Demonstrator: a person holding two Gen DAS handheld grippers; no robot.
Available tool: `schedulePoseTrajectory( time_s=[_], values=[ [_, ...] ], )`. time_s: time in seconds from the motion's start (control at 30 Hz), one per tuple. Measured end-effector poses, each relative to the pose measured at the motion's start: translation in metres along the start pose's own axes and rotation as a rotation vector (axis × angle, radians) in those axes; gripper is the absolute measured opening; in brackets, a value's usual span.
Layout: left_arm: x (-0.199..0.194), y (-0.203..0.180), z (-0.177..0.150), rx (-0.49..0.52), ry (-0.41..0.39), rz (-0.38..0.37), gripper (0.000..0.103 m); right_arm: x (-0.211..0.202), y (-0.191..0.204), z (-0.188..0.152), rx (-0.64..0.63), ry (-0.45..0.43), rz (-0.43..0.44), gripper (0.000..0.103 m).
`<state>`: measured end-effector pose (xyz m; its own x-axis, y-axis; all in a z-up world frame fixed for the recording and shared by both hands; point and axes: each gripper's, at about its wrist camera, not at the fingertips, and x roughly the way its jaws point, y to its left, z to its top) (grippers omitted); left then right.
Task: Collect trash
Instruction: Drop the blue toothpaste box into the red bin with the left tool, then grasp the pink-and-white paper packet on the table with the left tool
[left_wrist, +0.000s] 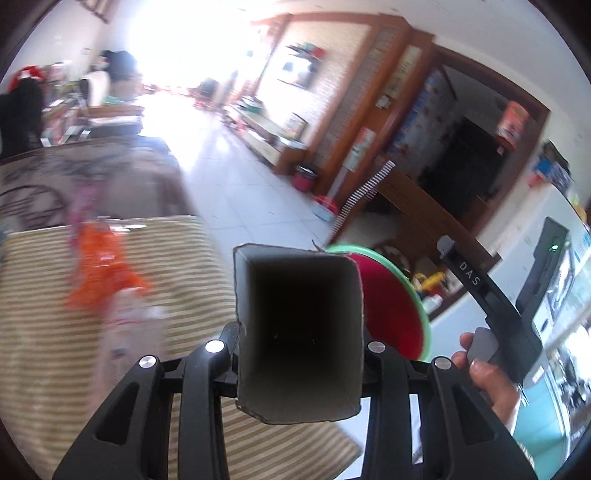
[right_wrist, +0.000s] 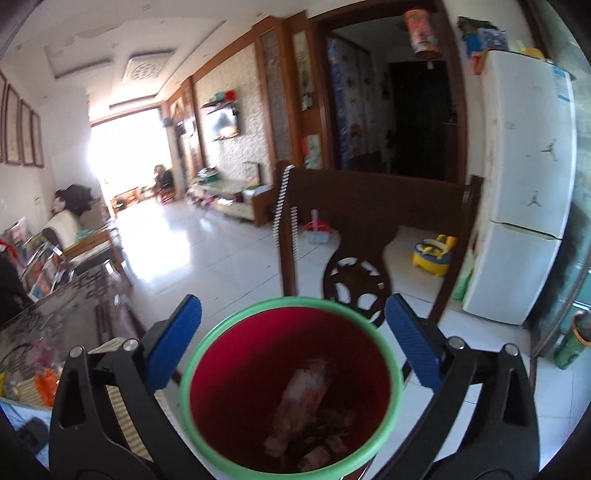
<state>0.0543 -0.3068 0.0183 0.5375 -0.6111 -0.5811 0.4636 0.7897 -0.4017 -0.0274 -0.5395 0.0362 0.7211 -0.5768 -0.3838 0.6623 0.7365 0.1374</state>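
Near, left grip: left gripper (left_wrist: 299, 347) clenched on the open grey cardboard carton (left_wrist: 299, 332).
Beyond it, right: red bin with green rim (left_wrist: 391, 295), scraps inside.
Right gripper (right_wrist: 291, 343): released, jaws wide above the bin.
Far left: orange wrapper (left_wrist: 103, 266) on striped mat.
Advice: centre carton over rim before releasing.

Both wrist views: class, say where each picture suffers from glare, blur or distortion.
Left wrist view: window glare washes out the far room, the orange wrapper on the striped mat is motion-smeared. Right wrist view: sharper, glare at the far window, fisheye bends the fridge.
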Motion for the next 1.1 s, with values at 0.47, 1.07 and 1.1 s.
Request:
schedulePoseTrajectory(
  time_s=[0.47, 1.07, 1.1],
  values=[
    [0.106, -0.07, 0.012, 0.093, 0.13, -0.132, 0.069, 0.002, -0.063, 0.001, 0.308, -0.087, -0.142, 0.098],
    [-0.029, 0.105, -0.022, -0.113, -0.011, 0.344, 0.08, -0.006, -0.004, -0.001, 0.167, -0.04, -0.006, 0.098],
    [-0.026, 0.115, -0.026, -0.122, 0.027, 0.335, 0.08, -0.007, 0.001, -0.002, 0.156, -0.033, 0.003, 0.098]
  ],
)
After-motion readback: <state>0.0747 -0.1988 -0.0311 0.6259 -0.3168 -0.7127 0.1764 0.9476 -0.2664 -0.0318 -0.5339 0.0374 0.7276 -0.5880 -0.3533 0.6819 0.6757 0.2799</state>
